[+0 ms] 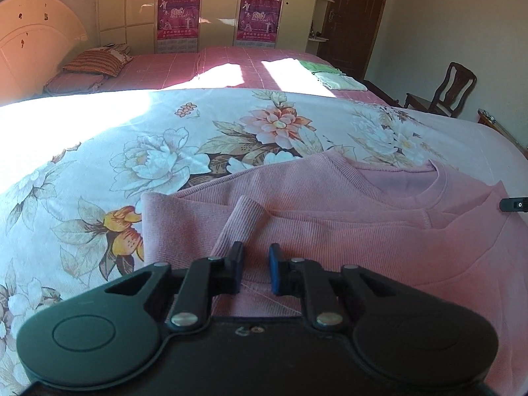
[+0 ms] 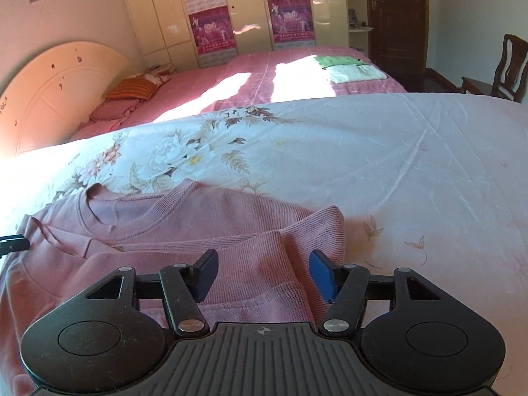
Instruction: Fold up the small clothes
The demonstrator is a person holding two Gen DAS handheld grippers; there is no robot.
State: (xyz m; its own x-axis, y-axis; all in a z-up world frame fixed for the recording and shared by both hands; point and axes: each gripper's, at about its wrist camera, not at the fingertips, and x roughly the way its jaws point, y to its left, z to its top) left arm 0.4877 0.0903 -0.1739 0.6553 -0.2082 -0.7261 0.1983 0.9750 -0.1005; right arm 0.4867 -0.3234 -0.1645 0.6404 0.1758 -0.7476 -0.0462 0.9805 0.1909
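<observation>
A small pink sweatshirt [image 1: 346, 217] lies flat on the floral bedspread [image 1: 165, 151], both sleeves folded in over its body. My left gripper [image 1: 256, 269] hovers over its left part, jaws open a little, just behind the ribbed cuff [image 1: 246, 217] of the folded sleeve; nothing is held. In the right wrist view the sweatshirt [image 2: 198, 231] fills the lower left. My right gripper [image 2: 264, 272] is wide open over the folded right sleeve [image 2: 297, 247], holding nothing. The left gripper's tip shows at the left edge of that view [image 2: 13, 244].
A second bed with a pink cover [image 2: 280, 76] stands behind, carrying folded green and white clothes [image 2: 349, 67] and striped pillows [image 1: 95, 62]. A wardrobe with posters [image 1: 217, 6], a dark door [image 2: 396, 16] and a wooden chair [image 1: 445, 89] are beyond.
</observation>
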